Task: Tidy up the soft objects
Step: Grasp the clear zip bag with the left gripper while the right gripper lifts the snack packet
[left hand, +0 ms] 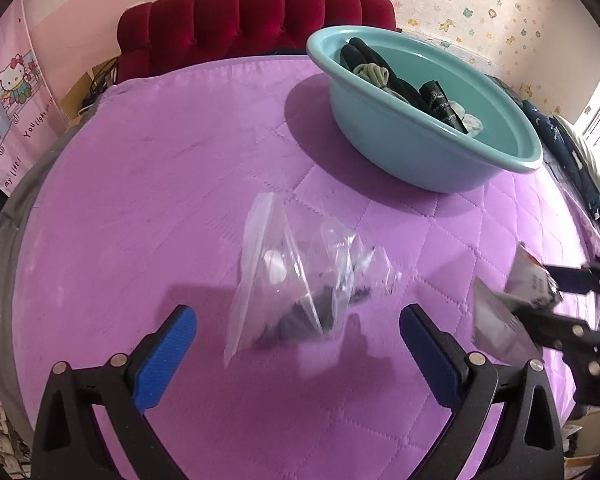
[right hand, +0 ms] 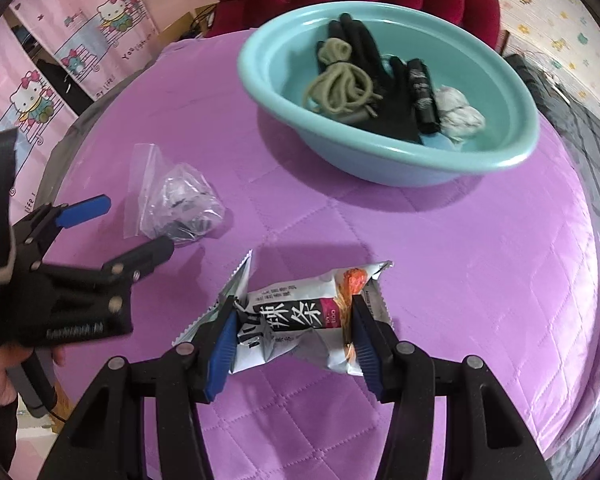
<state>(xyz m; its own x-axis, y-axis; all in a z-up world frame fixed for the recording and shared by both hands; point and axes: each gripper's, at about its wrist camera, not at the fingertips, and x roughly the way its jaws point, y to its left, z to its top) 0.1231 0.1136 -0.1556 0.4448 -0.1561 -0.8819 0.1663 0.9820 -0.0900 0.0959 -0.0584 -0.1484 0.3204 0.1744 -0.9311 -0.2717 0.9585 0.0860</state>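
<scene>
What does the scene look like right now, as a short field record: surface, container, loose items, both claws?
surface: purple quilted cover
container: teal plastic basin, holding black glove, olive cord bundle, grey-white cloth wad
loose item: clear zip bag with dark contents, lying on cover
right claw: shut on crinkled white snack packet, lifted off cover
left claw: open, empty, above the zip bag
</scene>
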